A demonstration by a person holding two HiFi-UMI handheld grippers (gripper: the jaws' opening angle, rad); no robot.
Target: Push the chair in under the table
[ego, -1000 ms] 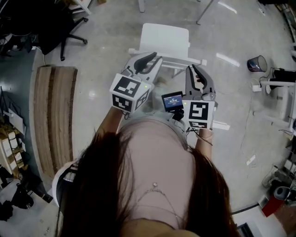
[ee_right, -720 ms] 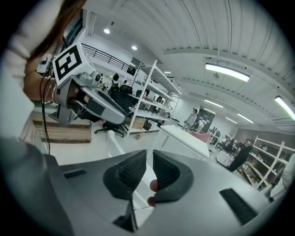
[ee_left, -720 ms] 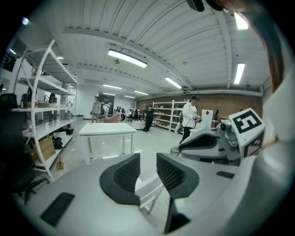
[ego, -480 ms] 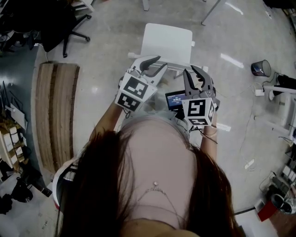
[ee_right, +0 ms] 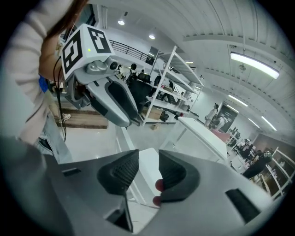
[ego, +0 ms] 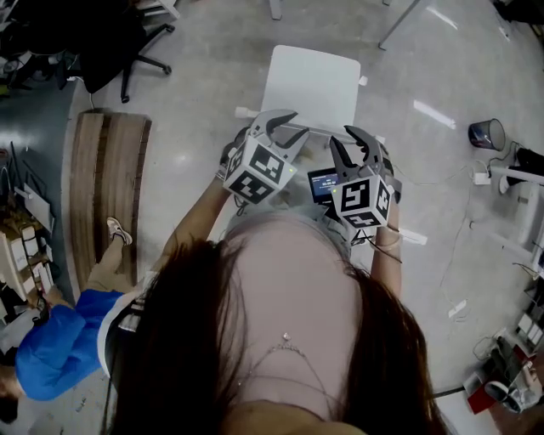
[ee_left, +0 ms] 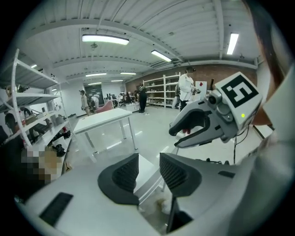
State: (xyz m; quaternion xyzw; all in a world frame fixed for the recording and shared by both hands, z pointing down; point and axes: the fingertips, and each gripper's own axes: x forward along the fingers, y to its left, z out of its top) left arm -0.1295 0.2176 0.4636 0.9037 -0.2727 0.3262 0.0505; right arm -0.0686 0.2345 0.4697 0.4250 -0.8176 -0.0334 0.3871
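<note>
The white chair (ego: pixel 313 83) stands on the concrete floor right in front of me, its backrest toward me. My left gripper (ego: pixel 284 127) and right gripper (ego: pixel 354 141) hover side by side over the backrest's top edge. Both have just been opening and stand open, with no pad pressing on anything. In the left gripper view the chair (ee_left: pixel 147 170) shows through the gap of the left gripper (ee_left: pixel 149 171). The right gripper (ee_right: pixel 148 171) frames the chair seat (ee_right: pixel 150 166) in the same way. A white table (ee_left: pixel 103 119) stands beyond the chair; it is the table (ee_right: pixel 203 132) in the right gripper view.
The table's legs (ego: pixel 276 8) show at the top of the head view. A black office chair (ego: pixel 127 42) stands at the far left, and a wooden board (ego: pixel 106 191) lies on the floor left of me. A person in blue (ego: pixel 68 340) crouches at the lower left. A small bucket (ego: pixel 486 134) and cables lie at the right.
Both grippers have sunk toward the chair's backrest and their jaws have opened. The left gripper rolled. A person in blue has come into view at the lower left.
</note>
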